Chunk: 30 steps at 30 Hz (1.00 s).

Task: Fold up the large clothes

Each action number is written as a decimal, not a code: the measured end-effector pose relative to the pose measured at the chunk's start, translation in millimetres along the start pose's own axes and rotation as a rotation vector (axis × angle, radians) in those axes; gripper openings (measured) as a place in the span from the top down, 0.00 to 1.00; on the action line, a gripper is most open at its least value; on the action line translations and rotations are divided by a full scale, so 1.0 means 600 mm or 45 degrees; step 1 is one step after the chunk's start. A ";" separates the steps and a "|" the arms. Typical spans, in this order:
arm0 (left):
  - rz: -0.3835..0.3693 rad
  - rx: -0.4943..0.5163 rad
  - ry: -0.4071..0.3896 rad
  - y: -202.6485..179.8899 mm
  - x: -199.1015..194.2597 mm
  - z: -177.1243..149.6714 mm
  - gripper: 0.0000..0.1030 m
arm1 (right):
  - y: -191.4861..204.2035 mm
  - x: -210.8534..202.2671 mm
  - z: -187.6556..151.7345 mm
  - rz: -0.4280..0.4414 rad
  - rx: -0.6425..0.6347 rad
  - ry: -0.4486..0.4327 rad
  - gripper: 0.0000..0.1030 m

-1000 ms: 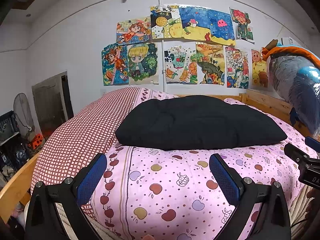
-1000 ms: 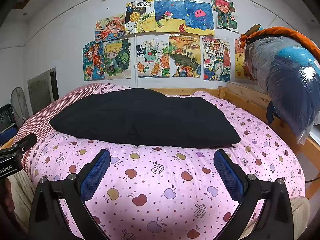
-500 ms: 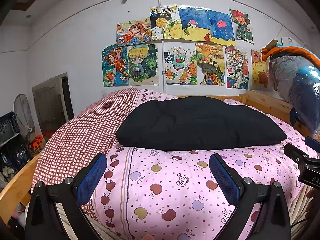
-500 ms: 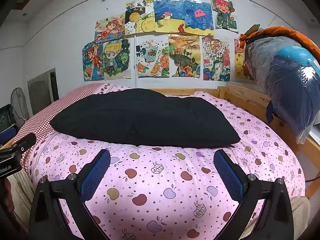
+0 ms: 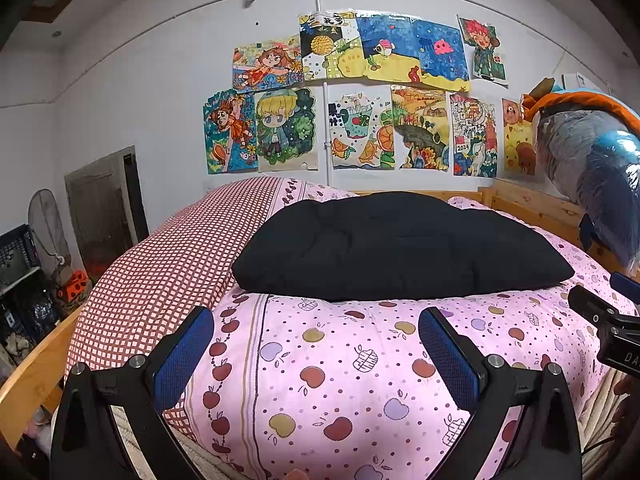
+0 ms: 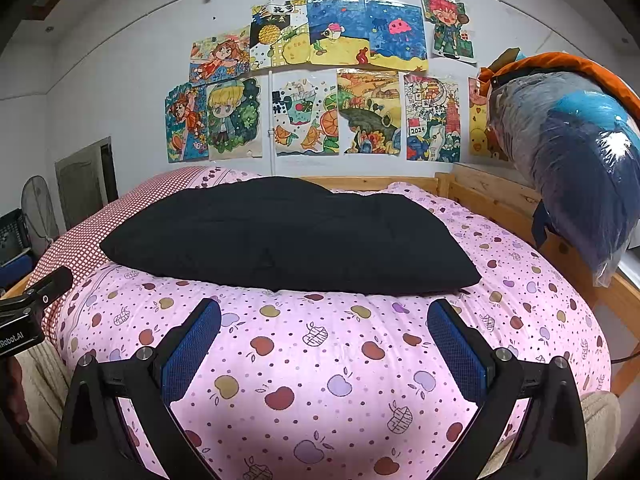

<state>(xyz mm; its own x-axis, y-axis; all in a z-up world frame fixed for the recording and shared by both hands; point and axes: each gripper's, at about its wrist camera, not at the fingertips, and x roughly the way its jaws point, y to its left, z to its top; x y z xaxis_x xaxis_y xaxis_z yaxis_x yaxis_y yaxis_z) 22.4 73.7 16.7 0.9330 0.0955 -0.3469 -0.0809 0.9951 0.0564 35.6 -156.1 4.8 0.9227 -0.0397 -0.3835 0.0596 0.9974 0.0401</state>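
A black garment [image 5: 396, 248] [image 6: 288, 236] lies folded in a thick flat rectangle on the pink apple-print quilt [image 5: 344, 364] [image 6: 320, 364], toward the far half of the bed. My left gripper [image 5: 316, 320] hovers open over the quilt's near edge, short of the garment's front left part. My right gripper [image 6: 324, 312] is open too, just short of the garment's front edge. Nothing is between either pair of blue pads [image 5: 184, 352] [image 6: 456, 344]. Each gripper shows at the edge of the other's view.
A red-checked cover [image 5: 168, 264] lies along the bed's left side. A wooden bed rail [image 6: 492, 200] runs at the back and right. A plastic-wrapped blue and orange bundle [image 6: 576, 160] hangs over the right rail. Drawings cover the wall. A fan [image 5: 48, 232] and crates stand at left.
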 end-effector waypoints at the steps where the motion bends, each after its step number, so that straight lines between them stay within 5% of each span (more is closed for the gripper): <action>1: -0.001 0.000 0.000 0.001 0.001 0.000 0.00 | 0.000 0.000 0.000 0.000 0.000 0.000 0.02; 20: -0.001 0.003 0.000 -0.001 -0.001 -0.002 0.00 | 0.001 0.000 -0.001 0.000 0.001 0.000 0.01; 25: -0.065 -0.013 0.011 0.005 -0.003 0.002 0.00 | 0.000 0.000 0.000 0.000 0.001 0.000 0.01; 30: -0.016 -0.008 -0.002 0.011 -0.001 0.005 0.00 | 0.000 -0.001 0.000 -0.002 0.002 -0.001 0.01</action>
<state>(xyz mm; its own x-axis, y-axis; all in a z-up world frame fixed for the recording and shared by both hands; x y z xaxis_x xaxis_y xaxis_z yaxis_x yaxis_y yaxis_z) 22.2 80.4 19.8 0.9344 0.0829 -0.3464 -0.0714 0.9964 0.0459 35.1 -155.9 4.8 0.9230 -0.0411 -0.3826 0.0613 0.9973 0.0407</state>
